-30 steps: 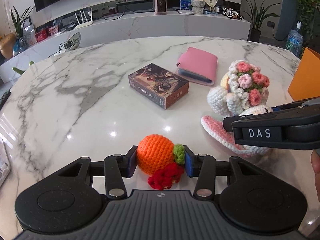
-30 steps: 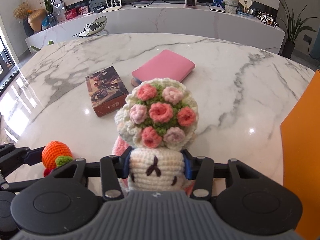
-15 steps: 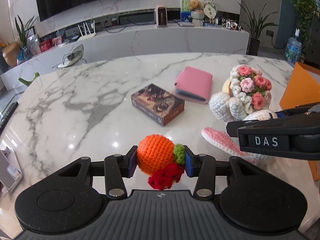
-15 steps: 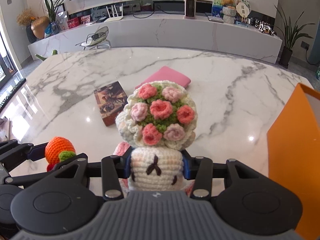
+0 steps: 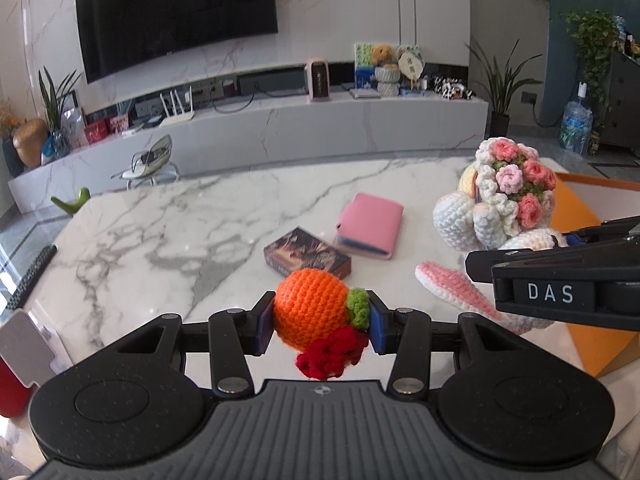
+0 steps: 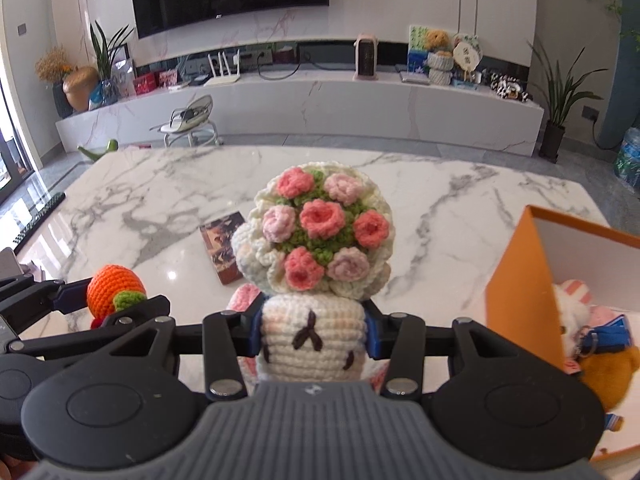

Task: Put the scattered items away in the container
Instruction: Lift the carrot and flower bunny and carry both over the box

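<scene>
A living room with a wall-mounted television [image 5: 176, 16] and a long white media shelf [image 6: 304, 100] lies behind a marble table [image 5: 160, 240]. The left tongs [image 5: 318, 322] are clenched on a crocheted orange fruit [image 5: 310, 312] with a green leaf and red tuft, held clear above the table. The right tongs [image 6: 312, 334] grip a crocheted white rabbit [image 6: 312, 340] by its head, its bouquet of pink flowers above the pads, also held off the table. A printed card box [image 5: 306, 258] and a pink wallet [image 5: 370, 226] lie side by side on the table. To the right stands an open orange box [image 6: 520, 300], with plush toys [image 6: 600, 352] already inside.
</scene>
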